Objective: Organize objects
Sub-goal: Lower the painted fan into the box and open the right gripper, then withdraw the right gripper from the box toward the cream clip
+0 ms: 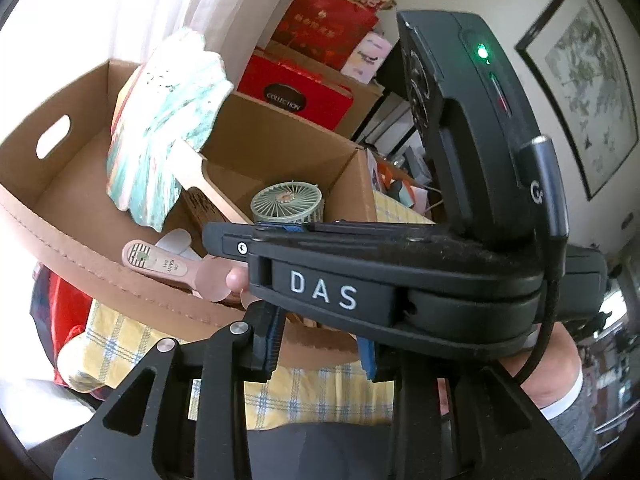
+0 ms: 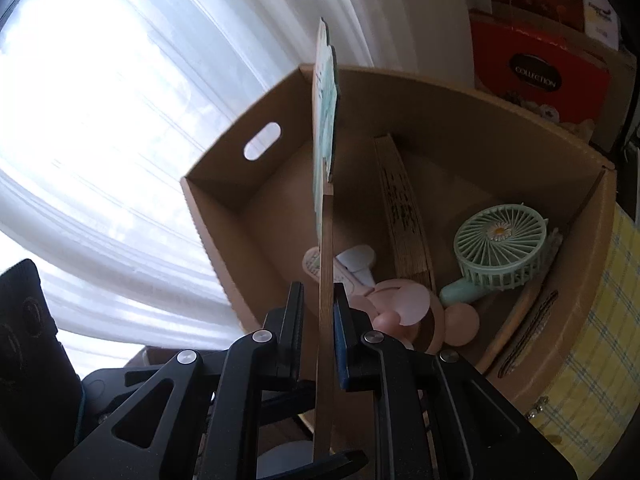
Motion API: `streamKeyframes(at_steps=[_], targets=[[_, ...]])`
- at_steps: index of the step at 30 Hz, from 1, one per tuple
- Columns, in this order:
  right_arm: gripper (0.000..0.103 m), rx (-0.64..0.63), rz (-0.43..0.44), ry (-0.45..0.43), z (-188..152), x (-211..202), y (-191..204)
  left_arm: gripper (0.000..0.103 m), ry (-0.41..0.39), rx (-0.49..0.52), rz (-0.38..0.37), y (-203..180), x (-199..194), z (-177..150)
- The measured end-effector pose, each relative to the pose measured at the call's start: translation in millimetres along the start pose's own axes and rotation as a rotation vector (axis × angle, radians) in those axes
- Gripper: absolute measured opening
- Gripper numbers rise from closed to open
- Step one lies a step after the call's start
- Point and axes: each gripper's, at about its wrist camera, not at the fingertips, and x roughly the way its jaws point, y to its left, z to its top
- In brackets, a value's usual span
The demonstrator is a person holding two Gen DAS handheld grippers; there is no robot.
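Observation:
My right gripper (image 2: 318,312) is shut on the wooden handle of a flat teal-and-white paddle fan (image 2: 325,120) and holds it edge-on above an open cardboard box (image 2: 224,216). The fan's face shows in the left wrist view (image 1: 164,128), over the box (image 1: 52,184). Inside the box lie a mint handheld fan (image 2: 500,248), a pink handheld fan (image 2: 404,308) and a folded bamboo fan (image 2: 404,220). My left gripper (image 1: 320,344) sits low behind the right gripper's body; its fingers stand apart with nothing between them.
The box stands on a yellow plaid cloth (image 2: 592,340). Red gift boxes (image 1: 296,92) and bags are stacked behind it. White curtains (image 2: 100,120) hang to the left. A framed picture (image 1: 580,80) hangs on the right wall.

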Motion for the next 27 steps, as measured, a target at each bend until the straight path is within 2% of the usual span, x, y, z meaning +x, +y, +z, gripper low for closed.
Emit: streamKeyframes(at_steps=[2, 6, 8, 11, 18, 27], targets=[[0.013, 0.003, -0.005, 0.009, 1, 2, -3, 0.029, 0.001, -0.012, -0.006, -3, 1, 0], [0.014, 0.003, -0.027, 0.025, 0, 6, -12, 0.041, 0.018, -0.060, -0.043, 6, 7, 1], [0.014, 0.010, -0.041, 0.023, -1, 5, -17, 0.041, 0.013, -0.055, -0.048, 4, 7, -1], [0.014, 0.028, -0.042, 0.002, -2, -1, -23, 0.045, 0.013, -0.063, -0.053, 5, 5, -2], [0.014, 0.058, -0.054, -0.063, -11, -31, -35, 0.063, -0.001, -0.040, -0.029, -2, -5, -5], [0.030, 0.066, -0.186, -0.159, -40, -83, -45, 0.080, 0.004, 0.035, 0.012, -31, 0, -10]])
